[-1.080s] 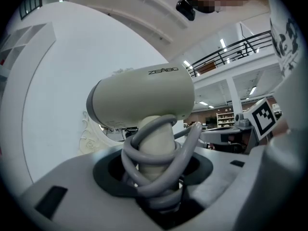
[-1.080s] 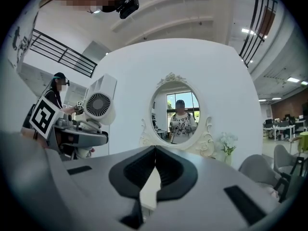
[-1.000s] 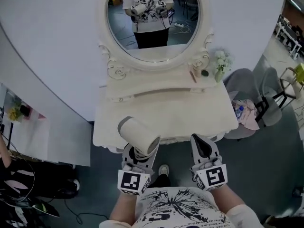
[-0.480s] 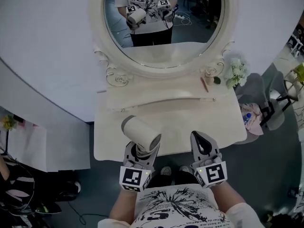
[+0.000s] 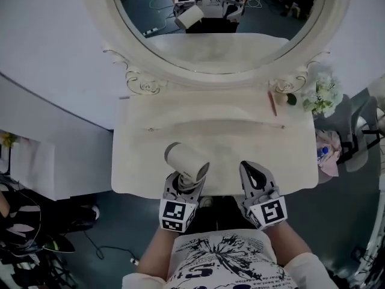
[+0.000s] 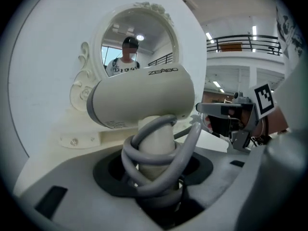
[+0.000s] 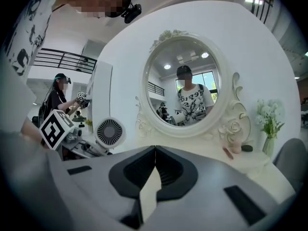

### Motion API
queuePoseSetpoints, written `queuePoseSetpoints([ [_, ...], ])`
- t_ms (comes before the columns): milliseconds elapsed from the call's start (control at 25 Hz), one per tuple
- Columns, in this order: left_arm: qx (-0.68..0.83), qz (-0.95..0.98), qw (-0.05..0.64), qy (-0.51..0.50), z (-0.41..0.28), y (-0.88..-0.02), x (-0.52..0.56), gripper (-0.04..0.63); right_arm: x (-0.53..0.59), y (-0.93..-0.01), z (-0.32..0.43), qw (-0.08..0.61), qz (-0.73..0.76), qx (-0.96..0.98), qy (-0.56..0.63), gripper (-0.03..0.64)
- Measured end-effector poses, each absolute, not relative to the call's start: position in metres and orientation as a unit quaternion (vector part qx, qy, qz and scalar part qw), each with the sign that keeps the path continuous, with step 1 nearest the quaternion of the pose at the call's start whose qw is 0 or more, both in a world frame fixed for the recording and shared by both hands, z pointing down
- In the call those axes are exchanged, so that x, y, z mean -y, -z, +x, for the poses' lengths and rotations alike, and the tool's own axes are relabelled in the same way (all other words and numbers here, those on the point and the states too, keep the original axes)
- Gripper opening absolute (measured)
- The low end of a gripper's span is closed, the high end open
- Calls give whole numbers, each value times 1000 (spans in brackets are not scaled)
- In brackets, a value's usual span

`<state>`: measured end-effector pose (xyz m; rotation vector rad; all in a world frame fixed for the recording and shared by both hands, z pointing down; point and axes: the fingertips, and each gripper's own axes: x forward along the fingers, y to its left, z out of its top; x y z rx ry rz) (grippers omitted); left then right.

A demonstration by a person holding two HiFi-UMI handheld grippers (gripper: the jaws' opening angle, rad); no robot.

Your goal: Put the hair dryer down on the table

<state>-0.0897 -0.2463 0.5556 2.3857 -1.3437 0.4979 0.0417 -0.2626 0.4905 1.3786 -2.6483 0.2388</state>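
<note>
A white hair dryer [image 5: 185, 162] with a grey cord wound round its handle [image 6: 154, 143] stands upright in my left gripper [image 5: 183, 185], which is shut on the handle. Its barrel [image 6: 144, 97] lies across, above the front part of the cream dressing table [image 5: 240, 138]. To the right, my right gripper [image 5: 251, 167] hovers over the table's front edge, shut with nothing between its fingers. From the right gripper view [image 7: 154, 150] the dryer's rear grille [image 7: 109, 132] shows at the left.
A large oval mirror [image 5: 216, 17] in an ornate frame rises at the table's back. A pink stick [image 5: 272, 103], a small dark item [image 5: 292, 99] and white flowers [image 5: 322, 95] sit back right. A grey chair [image 5: 346, 143] stands to the right.
Both grippers have moved forward and down toward the table. The hair dryer, before short of the front edge, now hangs over the tabletop.
</note>
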Motion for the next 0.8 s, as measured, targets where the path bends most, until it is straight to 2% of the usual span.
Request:
queuePoseSetpoints([
  [240,471,818,236,-229,-75,-621,265,232,291,-533,55,92,445,883,-116,18],
  [800,432,776,274,-369,-50,-697,302,233,318,-582,69,116,429,882,-157,18],
])
